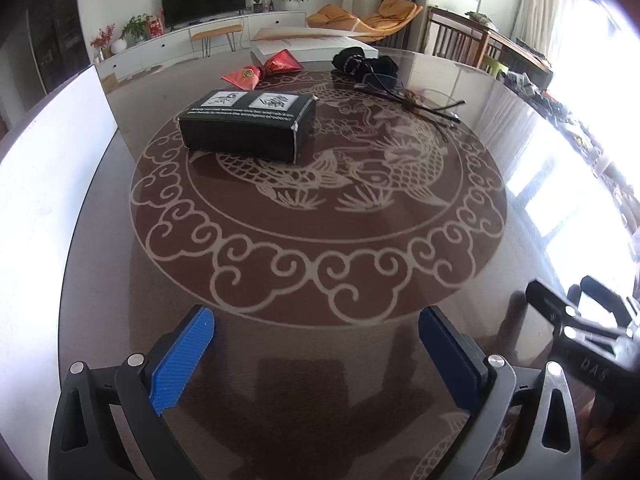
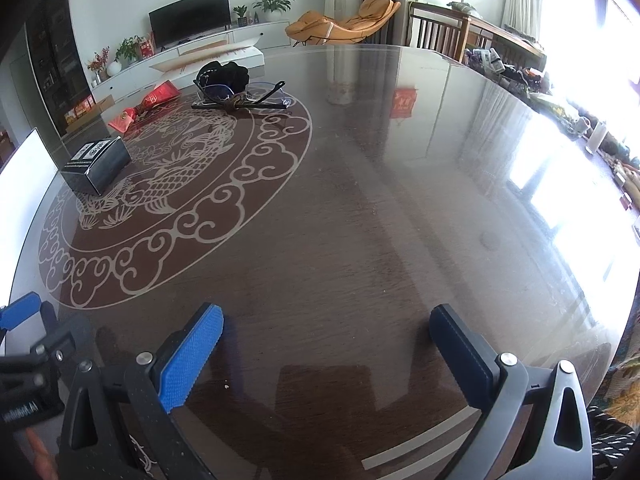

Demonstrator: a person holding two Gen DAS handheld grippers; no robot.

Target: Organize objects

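Both my grippers sit low over the near edge of the table (image 1: 500, 240), nothing in either: left gripper (image 1: 316, 354) fingers spread wide, right gripper (image 2: 326, 354) same. Black box (image 1: 248, 122) lies on the dragon pattern, far-left of center. Behind it a red packet (image 1: 264, 70); to the right, glasses (image 1: 420, 102) w/ arms splayed, just in front of a black cloth bundle (image 1: 366, 62)

On the round glass-topped table (image 1: 500, 264), a black rectangular box (image 1: 248, 124) is set left of centre; behind it a red foil packet (image 1: 264, 70) is laid, with black-framed glasses (image 1: 412, 100) to its right.
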